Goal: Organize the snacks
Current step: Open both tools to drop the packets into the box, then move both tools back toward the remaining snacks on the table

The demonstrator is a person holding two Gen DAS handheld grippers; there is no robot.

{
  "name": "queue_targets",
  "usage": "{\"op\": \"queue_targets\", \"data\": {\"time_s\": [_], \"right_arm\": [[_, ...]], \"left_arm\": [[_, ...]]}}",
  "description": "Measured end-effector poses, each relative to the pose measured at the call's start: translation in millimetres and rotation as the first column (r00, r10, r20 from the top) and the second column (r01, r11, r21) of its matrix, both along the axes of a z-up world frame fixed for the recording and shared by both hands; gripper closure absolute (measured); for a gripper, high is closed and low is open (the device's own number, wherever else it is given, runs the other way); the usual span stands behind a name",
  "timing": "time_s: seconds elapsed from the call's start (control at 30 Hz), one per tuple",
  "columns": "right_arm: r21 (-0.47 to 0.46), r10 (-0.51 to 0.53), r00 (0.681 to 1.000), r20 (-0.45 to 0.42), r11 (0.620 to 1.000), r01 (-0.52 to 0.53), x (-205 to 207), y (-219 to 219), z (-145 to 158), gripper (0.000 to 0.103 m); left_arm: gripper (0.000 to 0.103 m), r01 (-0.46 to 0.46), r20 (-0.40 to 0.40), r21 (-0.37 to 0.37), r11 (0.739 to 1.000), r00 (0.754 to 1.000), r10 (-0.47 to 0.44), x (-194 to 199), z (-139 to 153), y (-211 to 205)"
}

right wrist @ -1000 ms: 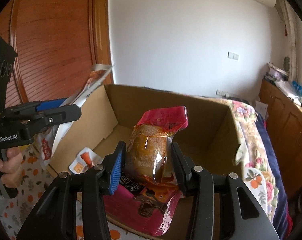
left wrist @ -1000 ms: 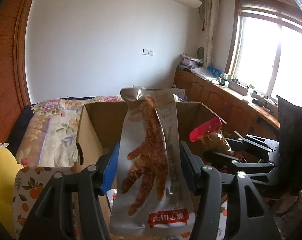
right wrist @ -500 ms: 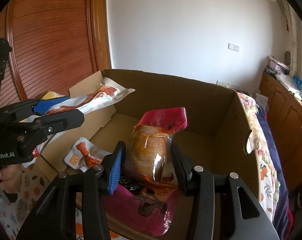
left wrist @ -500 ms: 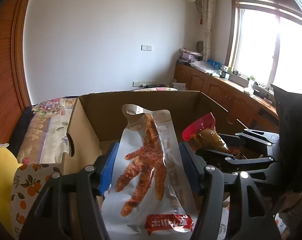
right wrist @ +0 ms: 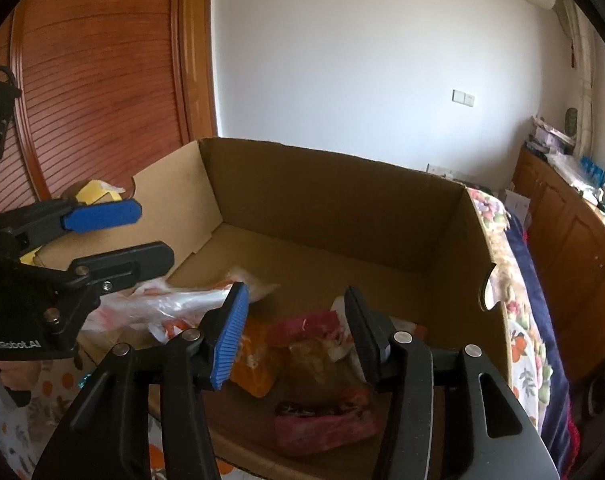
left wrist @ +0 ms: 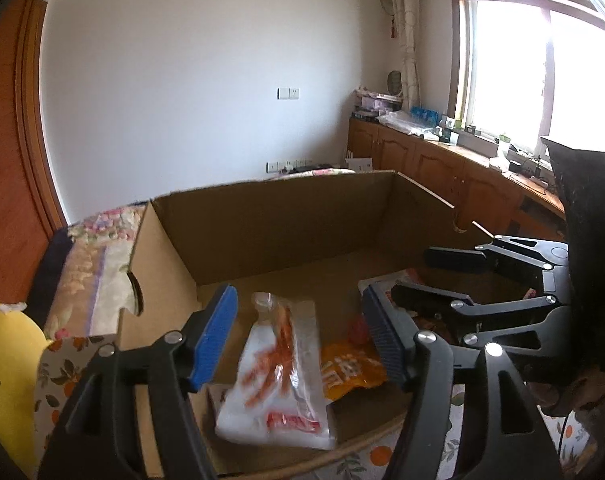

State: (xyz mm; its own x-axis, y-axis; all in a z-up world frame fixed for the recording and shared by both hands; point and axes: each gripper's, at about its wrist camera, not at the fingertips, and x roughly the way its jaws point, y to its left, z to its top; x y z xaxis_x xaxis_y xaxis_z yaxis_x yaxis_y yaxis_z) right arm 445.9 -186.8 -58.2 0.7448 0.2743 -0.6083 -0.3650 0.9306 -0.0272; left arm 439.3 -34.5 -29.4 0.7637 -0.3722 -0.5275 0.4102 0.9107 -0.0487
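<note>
An open cardboard box (left wrist: pixel 282 232) (right wrist: pixel 334 208) fills both views. My left gripper (left wrist: pixel 298 336) (right wrist: pixel 116 238) hangs over its near left part, jaws opening and gripping nothing. Below it a white chicken-foot packet (left wrist: pixel 282 372) (right wrist: pixel 162 308) lies loose on the box floor, blurred. My right gripper (right wrist: pixel 296 338) (left wrist: pixel 442 276) hovers beside it, jaws opening too. Under it a red packet with brown contents (right wrist: pixel 322 368) rests free of the pads, on a larger pink packet (right wrist: pixel 322 428). An orange packet (left wrist: pixel 350 368) (right wrist: pixel 258 372) lies between the two.
The box stands on a fruit-print cloth (left wrist: pixel 58 364). A floral bedspread (right wrist: pixel 522 320) lies to the right and a yellow object (left wrist: pixel 6 360) at the left edge. Wooden cabinets (left wrist: pixel 422 160) run under the window; a slatted wooden door (right wrist: pixel 94 100) stands behind.
Both grippers tipped down over the box and widened. The white packet left the left jaws and the red packet left the right jaws; both now lie in the box.
</note>
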Motion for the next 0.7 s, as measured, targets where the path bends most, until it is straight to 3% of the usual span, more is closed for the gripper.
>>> {"op": "queue_targets", "data": {"time_s": [0.23,0.47,0.7], "right_arm": [[0.006,-0.003,0.999,0.046,1.000,0.003,-23,-1,22,0.052],[0.014,-0.004,0.996,0.092,1.000,0.002,-74,-6,59,0.050],[0.021,-0.011,0.998,0.063,1.000,0.010,-135,-9,60,0.048]], "left_arm": [[0.037,-0.006,0.020,0.006,1.000,1.000,0.006,-19,13,6],[0.035,-0.028,0.040,0.018,0.999,0.999,0.027,-64,31,19],[0.034,-0.048,0.009,0.039,0.998,0.999,0.048,-107,18,36]]}}
